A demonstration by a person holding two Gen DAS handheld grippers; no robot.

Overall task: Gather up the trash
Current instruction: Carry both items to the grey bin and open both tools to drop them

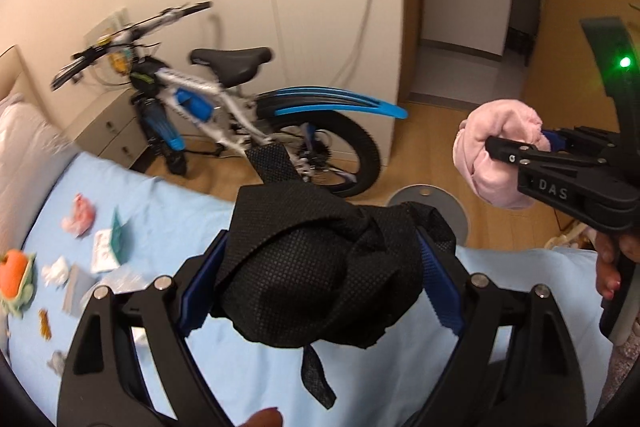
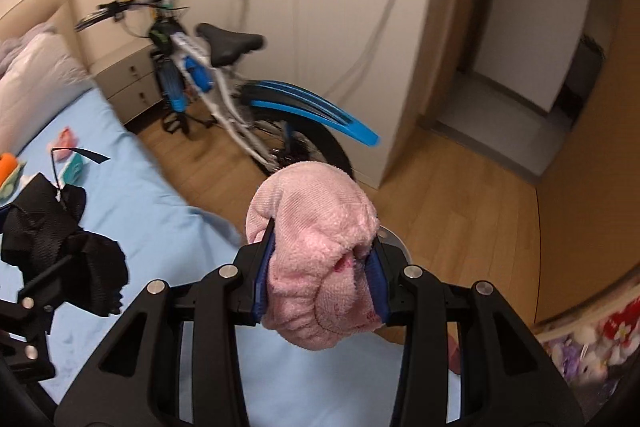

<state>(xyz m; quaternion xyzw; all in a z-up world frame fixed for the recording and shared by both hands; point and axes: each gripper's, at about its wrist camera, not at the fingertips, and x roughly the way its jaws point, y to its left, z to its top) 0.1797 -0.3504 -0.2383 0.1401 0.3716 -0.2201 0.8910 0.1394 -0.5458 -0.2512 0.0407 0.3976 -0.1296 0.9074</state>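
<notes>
Trash scraps [image 1: 76,259] are lying on the bed [image 1: 168,203], left of both loads; the left gripper [image 1: 320,267], pinching black fabric [image 1: 316,259], is being held nearer; the right gripper [image 2: 320,263] is clamping a pink towel [image 2: 316,247].

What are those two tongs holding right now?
Left tongs: closed on a crumpled black mesh fabric bag.
Right tongs: closed on a rolled pink fluffy towel.
</notes>
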